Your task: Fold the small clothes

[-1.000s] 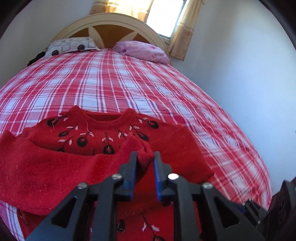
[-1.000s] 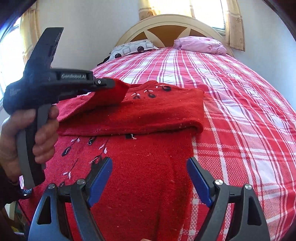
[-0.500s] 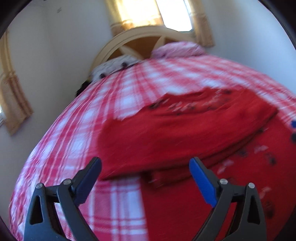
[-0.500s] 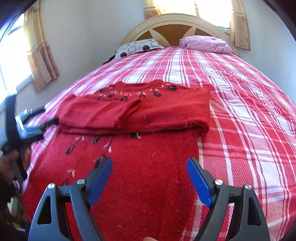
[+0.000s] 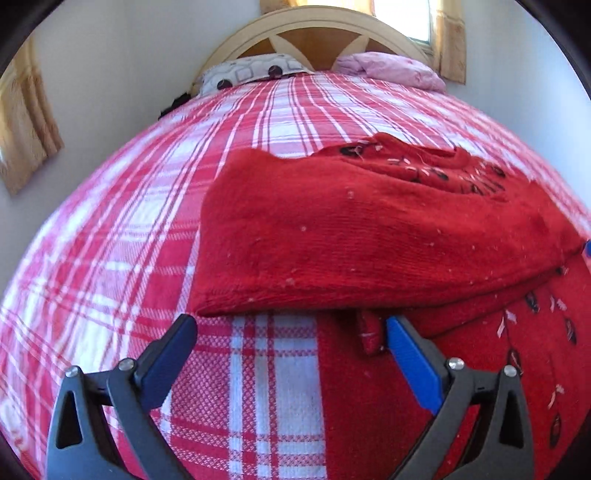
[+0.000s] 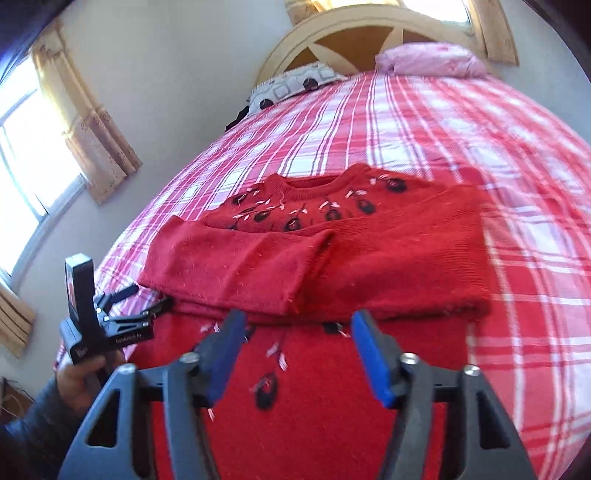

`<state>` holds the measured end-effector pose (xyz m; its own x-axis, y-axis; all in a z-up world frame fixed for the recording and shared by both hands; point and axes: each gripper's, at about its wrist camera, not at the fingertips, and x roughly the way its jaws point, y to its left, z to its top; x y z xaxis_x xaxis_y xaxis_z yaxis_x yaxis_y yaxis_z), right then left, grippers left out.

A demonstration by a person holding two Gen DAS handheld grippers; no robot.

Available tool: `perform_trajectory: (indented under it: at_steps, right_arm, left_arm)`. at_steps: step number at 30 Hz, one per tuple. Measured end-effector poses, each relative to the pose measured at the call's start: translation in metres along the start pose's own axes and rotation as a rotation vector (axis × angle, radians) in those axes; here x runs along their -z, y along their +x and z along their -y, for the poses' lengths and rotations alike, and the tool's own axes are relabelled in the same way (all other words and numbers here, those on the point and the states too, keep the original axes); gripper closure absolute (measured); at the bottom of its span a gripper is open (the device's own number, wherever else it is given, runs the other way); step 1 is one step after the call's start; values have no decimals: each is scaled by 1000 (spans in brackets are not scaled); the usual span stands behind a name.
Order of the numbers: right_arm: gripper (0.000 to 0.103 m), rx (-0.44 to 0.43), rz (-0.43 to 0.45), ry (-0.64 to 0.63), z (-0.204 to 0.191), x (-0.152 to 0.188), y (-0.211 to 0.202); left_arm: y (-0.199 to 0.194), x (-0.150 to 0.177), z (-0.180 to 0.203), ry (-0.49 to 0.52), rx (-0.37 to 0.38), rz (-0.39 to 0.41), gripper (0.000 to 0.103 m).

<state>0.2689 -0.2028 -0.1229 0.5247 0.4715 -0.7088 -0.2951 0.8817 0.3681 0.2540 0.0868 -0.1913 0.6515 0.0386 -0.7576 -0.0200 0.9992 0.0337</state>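
A red knit sweater with black and white embroidery lies flat on the plaid bed, both sleeves folded across its chest. My left gripper hovers at the sweater's left side, just below the folded sleeve. Its jaws are opening wide and nothing is pinched between them. In the right wrist view the sweater fills the middle. My right gripper hangs over the sweater's body, just below the folded sleeves. Its jaws are closing, with only the flat knit beneath them. The left gripper shows at the sweater's left edge.
The red and white plaid bedspread covers the whole bed. A patterned pillow and a pink pillow lie by the cream headboard. A wall and a curtained window are at the left. A hand holds the left gripper.
The left gripper let go of the sleeve, which now lies across the chest, then moved down to the sweater's left edge and opened wide. The right gripper's jaws have narrowed.
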Motion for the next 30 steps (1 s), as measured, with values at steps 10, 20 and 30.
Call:
perform_trajectory:
  at_steps: [10, 20, 30]
  right_arm:
    - [51, 8, -90, 49, -7, -13, 59]
    - [95, 32, 22, -1, -16, -31, 32]
    - [95, 149, 162, -40, 11, -52, -34]
  left_arm:
    - [2, 0, 4, 15, -25, 15, 0]
    - [4, 0, 0, -10, -6, 8, 0]
    - [6, 0, -1, -16, -2, 3, 0]
